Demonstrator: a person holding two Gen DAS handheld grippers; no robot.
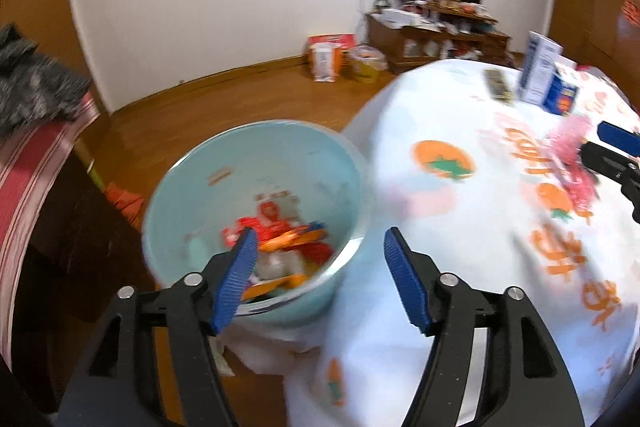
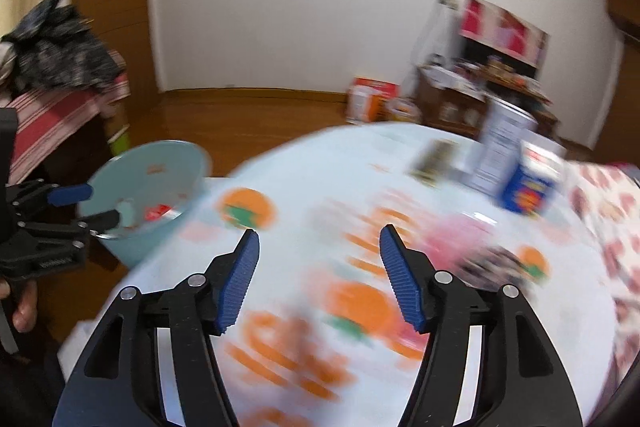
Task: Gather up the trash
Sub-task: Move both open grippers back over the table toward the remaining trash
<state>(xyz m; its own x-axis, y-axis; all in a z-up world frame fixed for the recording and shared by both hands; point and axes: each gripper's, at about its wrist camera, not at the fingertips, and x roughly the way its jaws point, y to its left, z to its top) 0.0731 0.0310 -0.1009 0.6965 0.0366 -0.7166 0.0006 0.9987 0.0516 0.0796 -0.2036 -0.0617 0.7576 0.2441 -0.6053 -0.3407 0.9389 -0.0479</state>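
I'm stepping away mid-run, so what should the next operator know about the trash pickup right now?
Left claw: open, empty, over the near rim of the light blue bin.
Right claw: open, empty, above the table.
Done: the bin beside the table already holds several wrappers.
Left: a pink wrapper, a dark packet and two cartons are on the table.

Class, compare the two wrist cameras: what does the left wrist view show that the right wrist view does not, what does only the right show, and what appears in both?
Only the left wrist view looks down into the pale blue plastic bin, showing red and orange wrappers piled inside. Only the right wrist view shows the left gripper from the side, beside the bin rim. Both show the white tablecloth with orange fruit prints, the blue-and-white cartons and the pink wrapper.
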